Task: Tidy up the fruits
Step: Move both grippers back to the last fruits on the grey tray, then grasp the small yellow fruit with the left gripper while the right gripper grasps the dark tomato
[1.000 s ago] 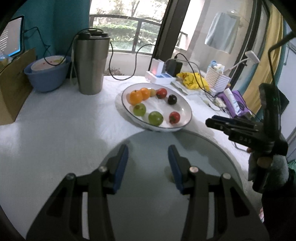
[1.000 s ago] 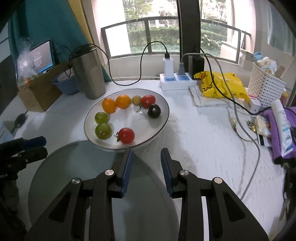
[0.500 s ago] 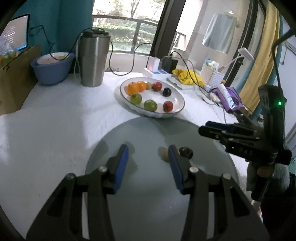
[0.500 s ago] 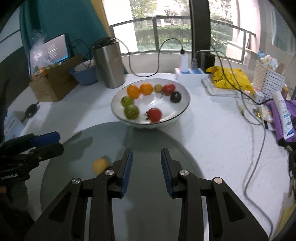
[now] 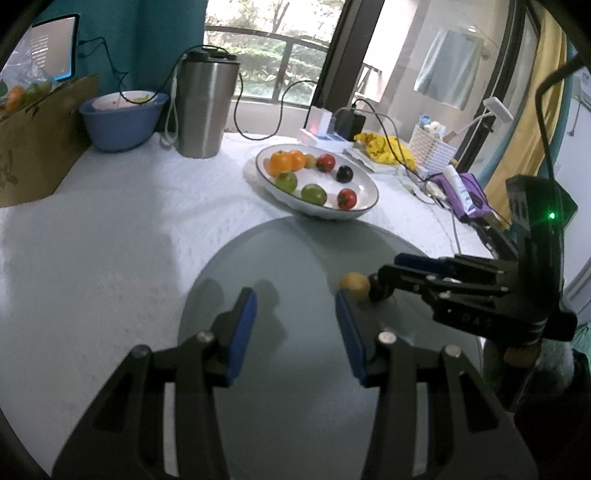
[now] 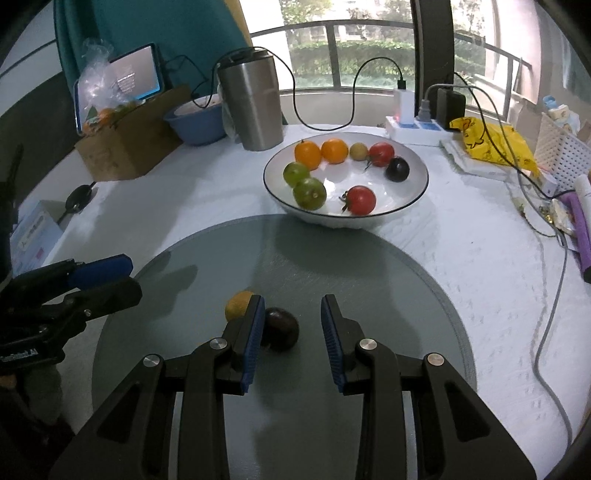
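Right hand-held gripper [image 6: 293, 325] has descended, dark fruit [image 6: 281, 328] between its spread fingers.

2 orange fruits [image 6: 320, 152], 2 green [image 6: 303, 184], 2 red [image 6: 370, 177], 2 dark [image 6: 397, 169], 2 yellowish [image 6: 358, 151], 1 bowl [image 6: 413, 195]

- A white textured surface [image 6: 461, 236] fills the foreground, under soft, even daylight.
- Behind it a wide window [image 6: 354, 44] with a dark metal railing [image 6: 369, 26] looks out on green hedges and trees.
- A dark vertical window post [image 6: 430, 40] divides the glass.
- A teal curtain [image 6: 155, 26] hangs at the left of the window.
- In the left wrist view a yellow curtain [image 5: 532, 122] hangs at the right.
- Beside it, a pale blue cloth [image 5: 448, 81] hangs behind glass.
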`<state>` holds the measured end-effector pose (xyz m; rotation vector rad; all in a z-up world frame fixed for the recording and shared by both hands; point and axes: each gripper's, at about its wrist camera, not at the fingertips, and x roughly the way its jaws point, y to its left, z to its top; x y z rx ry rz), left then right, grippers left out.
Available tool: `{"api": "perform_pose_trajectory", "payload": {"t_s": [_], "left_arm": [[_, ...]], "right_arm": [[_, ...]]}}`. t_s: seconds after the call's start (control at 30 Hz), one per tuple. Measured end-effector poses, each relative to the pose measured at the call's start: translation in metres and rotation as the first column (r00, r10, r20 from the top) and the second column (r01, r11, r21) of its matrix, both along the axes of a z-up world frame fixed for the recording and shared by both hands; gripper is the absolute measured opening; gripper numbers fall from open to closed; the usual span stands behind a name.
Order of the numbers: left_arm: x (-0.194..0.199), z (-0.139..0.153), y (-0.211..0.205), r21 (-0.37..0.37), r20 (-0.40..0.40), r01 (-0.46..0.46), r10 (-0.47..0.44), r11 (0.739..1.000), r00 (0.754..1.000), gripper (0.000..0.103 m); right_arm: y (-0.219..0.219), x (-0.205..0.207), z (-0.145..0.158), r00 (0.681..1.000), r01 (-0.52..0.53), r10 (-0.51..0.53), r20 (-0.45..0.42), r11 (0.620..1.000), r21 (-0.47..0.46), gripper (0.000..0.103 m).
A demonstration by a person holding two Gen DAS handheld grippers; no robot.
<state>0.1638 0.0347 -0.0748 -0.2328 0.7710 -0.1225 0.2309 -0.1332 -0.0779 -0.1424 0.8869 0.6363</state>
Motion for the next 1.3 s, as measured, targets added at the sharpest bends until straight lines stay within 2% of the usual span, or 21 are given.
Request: {"api": "perform_pose_trajectory", "payload": {"t_s": [0.17, 0.57, 0.7, 0.87, 1.3], "left_arm": [[0.001, -0.006, -0.002, 0.001, -0.015, 0.001, -0.001, 1.000, 1.000, 0.046], [0.007, -0.009, -0.010, 0.002, -0.032, 0.022, -0.022, 1.000, 0.999, 0.047], [0.014, -0.009, -0.019, 0.010, -0.036, 0.041, -0.041, 0.999, 0.999, 0.047], [0.027, -0.010, -0.033, 0.022, -0.046, 0.064, -0.063, 0.998, 0.997, 0.047], [0.057, -0.022, -0.066, 0.085, -0.090, 0.116, -0.108, 0.990, 0.990, 0.047]], "right_arm": [[0.004, -0.005, -0.002, 1.000, -0.005, 0.005, -0.003, 1.000, 0.000, 0.034], [0.012, -0.006, -0.015, 0.997, -0.034, 0.036, -0.071, 0.999, 0.027, 0.034], [0.009, -0.008, -0.016, 0.997, -0.039, 0.042, -0.071, 0.998, 0.041, 0.031], [-0.002, -0.009, -0.008, 0.998, -0.035, 0.038, -0.048, 0.998, 0.057, 0.031], [-0.055, 0.007, 0.001, 0.998, 0.063, -0.060, -0.033, 0.992, 0.107, 0.031]]}}
